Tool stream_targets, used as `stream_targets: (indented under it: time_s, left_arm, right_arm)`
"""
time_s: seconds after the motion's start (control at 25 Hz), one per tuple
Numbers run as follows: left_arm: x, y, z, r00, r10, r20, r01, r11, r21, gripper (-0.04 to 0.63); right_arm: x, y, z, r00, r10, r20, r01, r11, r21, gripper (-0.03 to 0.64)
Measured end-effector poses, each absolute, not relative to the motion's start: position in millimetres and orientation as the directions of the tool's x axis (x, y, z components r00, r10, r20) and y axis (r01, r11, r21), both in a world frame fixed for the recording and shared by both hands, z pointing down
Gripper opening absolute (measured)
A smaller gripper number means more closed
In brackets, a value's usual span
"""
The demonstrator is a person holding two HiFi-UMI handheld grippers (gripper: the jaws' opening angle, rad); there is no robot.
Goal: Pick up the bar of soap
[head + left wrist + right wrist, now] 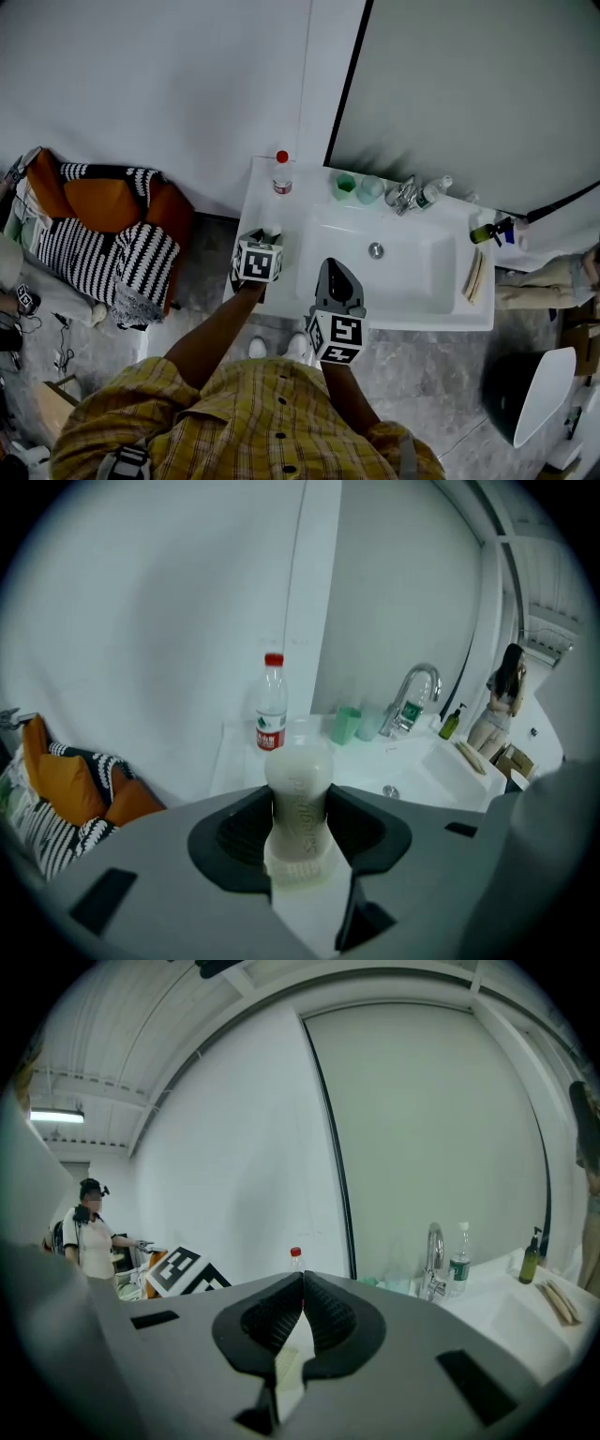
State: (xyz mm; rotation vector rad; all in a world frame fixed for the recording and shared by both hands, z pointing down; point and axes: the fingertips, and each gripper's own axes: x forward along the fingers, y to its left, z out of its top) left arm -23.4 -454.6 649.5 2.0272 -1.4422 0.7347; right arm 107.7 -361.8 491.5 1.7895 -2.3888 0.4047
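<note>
Left tool [299,825] clamped on soap [298,778], which stands upright between pads, over left end of bench [239,757]. Risk I judge: soap slick, so a tilt or loosened squeeze could drop it toward sink [441,766]. Right tool [302,1321] jaws together, nothing between.

A white wall [169,84] backs the white washbasin surface [265,202]. Right of the wall stands a large pale panel [487,84] with a black edge, possibly a mirror. The floor [441,375] is grey and marbled. Left of the basin is a seat [103,202] with orange cushions and a striped throw [112,258]. A ceiling strip light [54,1116] is lit.
</note>
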Motion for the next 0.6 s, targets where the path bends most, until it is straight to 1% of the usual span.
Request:
stream_targets:
  time_s: [0.12, 0.28, 0.6]
  left_arm:
    - [-25.1, -444.6, 599.6, 0.290, -0.746, 0.599, -0.952, -0.292, 0.097, 0.189]
    - [-25.8, -429.1, 544.2, 0.311, -0.833, 0.458, -0.947, -0.314, 0.070, 0.189]
    - [-28.0, -380.8, 455.9, 0.337, -0.920, 0.199, -0.939, -0.343, 0.003, 0.189]
  right_arm:
    - [102.1, -355.1, 486.8, -0.296, -0.921, 0.255, -0.954, 0.270, -0.133, 0.018]
    - [94.4, -343.9, 484.1, -0.300, -0.922, 0.245, -0.953, 0.279, -0.120, 0.018]
    - [82.2, -322.4, 469.3, -0.301, -0.931, 0.209, -0.953, 0.289, -0.087, 0.018]
